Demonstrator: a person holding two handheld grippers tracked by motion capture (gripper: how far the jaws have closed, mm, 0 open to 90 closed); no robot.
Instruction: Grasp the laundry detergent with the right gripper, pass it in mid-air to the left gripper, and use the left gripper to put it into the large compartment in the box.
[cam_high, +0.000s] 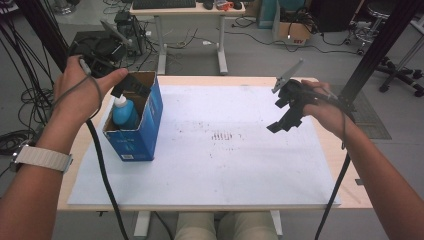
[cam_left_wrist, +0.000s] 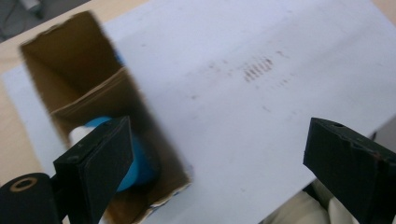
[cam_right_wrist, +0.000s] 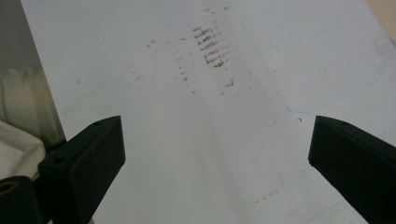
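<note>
- The person's forearms come in nearest, a pale watch strap (cam_high: 42, 157) on the left wrist, with the knees tucked under the table's near edge.
- A white sheet (cam_high: 210, 170) covers most of the table (cam_high: 352, 197), leaving bare wood along its edges; faint brown smudges (cam_high: 222, 135) mark the middle of the sheet.
- A blue cardboard box (cam_high: 140, 135) stands upright near the table's left edge, its top flaps open and its brown inside showing.
- Inside the box sits a blue bottle (cam_high: 125, 115) with a white cap, upright, in the part closer to the person. In the left gripper view a cardboard wall (cam_left_wrist: 88, 95) divides the box, and the far compartment looks empty.
- The left gripper (cam_high: 131, 86) hangs just above the box's far end, over the bottle. Its jaws stand wide apart with nothing between them; the bottle is below and not touched.
- The right gripper (cam_high: 286, 112) hangs over the right side of the sheet, well apart from the box. Its jaws are spread wide too, with nothing held between them.
</note>
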